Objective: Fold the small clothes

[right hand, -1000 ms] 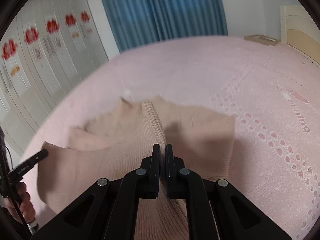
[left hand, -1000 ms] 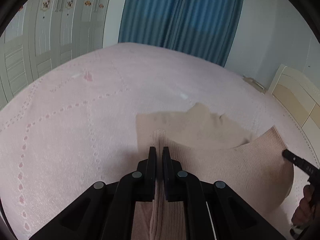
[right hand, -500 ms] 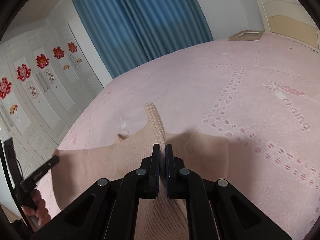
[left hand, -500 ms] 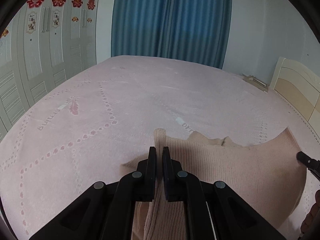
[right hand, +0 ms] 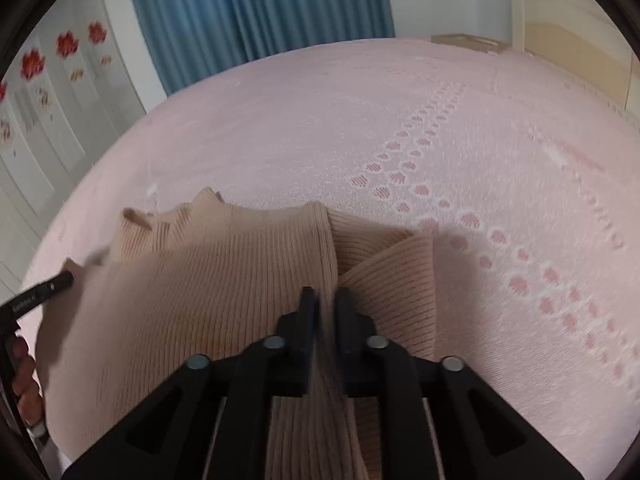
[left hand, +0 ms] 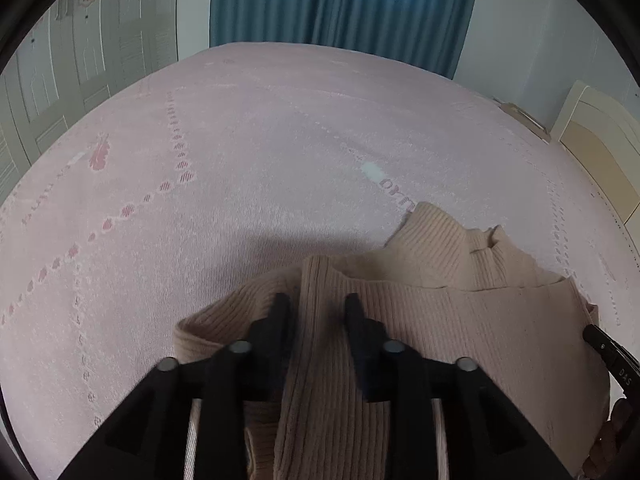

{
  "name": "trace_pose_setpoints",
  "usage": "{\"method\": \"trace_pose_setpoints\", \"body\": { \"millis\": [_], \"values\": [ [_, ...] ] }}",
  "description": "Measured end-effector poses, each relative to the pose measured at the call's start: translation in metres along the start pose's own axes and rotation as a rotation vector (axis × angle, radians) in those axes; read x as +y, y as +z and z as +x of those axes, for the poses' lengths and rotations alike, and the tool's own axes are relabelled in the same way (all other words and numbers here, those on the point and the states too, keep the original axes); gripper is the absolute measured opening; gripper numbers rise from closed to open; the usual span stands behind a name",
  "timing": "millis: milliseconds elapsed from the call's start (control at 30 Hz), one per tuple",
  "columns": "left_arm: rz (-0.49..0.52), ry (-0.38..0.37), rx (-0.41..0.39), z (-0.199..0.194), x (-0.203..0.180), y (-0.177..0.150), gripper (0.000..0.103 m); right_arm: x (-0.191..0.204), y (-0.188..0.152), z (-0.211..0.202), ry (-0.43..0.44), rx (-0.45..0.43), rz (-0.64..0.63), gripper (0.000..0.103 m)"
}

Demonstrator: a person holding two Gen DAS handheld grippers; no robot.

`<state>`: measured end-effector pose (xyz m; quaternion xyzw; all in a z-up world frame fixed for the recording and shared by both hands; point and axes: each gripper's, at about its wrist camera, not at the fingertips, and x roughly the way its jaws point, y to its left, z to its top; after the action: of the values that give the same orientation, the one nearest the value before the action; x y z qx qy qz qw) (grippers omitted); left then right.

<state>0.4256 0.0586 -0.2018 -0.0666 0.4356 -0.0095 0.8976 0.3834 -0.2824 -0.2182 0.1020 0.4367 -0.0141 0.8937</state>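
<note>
A beige ribbed knit sweater (left hand: 460, 320) lies folded on the pink bedspread (left hand: 260, 160); it also shows in the right wrist view (right hand: 200, 300). My left gripper (left hand: 314, 304) stands open, its fingers apart on either side of the sweater's folded edge, with fabric between them. My right gripper (right hand: 325, 300) has its jaws slightly apart with a strip of the sweater's edge between them; the view is blurred. The sweater's collar (right hand: 200, 208) pokes out beyond the folded layer.
Blue curtains (left hand: 340, 4) hang behind the bed. A white wardrobe with red flower stickers (right hand: 48, 92) stands on the left. A cream headboard (left hand: 600, 140) is at the right. The other gripper's tip shows at each view's edge (left hand: 608, 352) (right hand: 40, 292).
Both grippers carried the sweater's edge forward and down onto the garment. The left gripper's jaws opened wide; the right gripper's jaws parted slightly.
</note>
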Motion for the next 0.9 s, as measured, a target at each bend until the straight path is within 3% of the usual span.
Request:
{"method": "trace_pose_setpoints", "body": {
  "millis": [133,267,400,467,633,800,900],
  "values": [
    [0.000,0.034,-0.025,-0.017,0.001,-0.013,0.043,-0.007,-0.005,-0.022,0.010,0.006,0.005,0.022],
    [0.020,0.076,-0.039,-0.049,-0.002,-0.022,0.043,0.003,-0.009,-0.057,0.022,-0.025,-0.038,0.023],
    [0.044,0.115,-0.110,-0.102,-0.010,-0.040,0.045,0.011,-0.024,-0.105,0.027,-0.059,-0.063,0.030],
    [0.040,0.101,-0.139,-0.126,-0.011,-0.050,0.049,0.015,-0.036,-0.126,0.040,-0.063,-0.068,0.032],
    [-0.007,0.050,-0.195,-0.167,-0.004,-0.081,0.049,0.018,-0.066,-0.166,0.059,-0.082,-0.077,0.033],
    [-0.026,0.050,-0.194,-0.168,0.011,-0.116,0.049,0.012,-0.094,-0.165,0.062,-0.080,-0.053,0.036],
    [-0.033,0.035,-0.152,-0.161,0.021,-0.126,0.049,0.009,-0.106,-0.150,0.078,-0.015,-0.019,0.036]
  ]
}}
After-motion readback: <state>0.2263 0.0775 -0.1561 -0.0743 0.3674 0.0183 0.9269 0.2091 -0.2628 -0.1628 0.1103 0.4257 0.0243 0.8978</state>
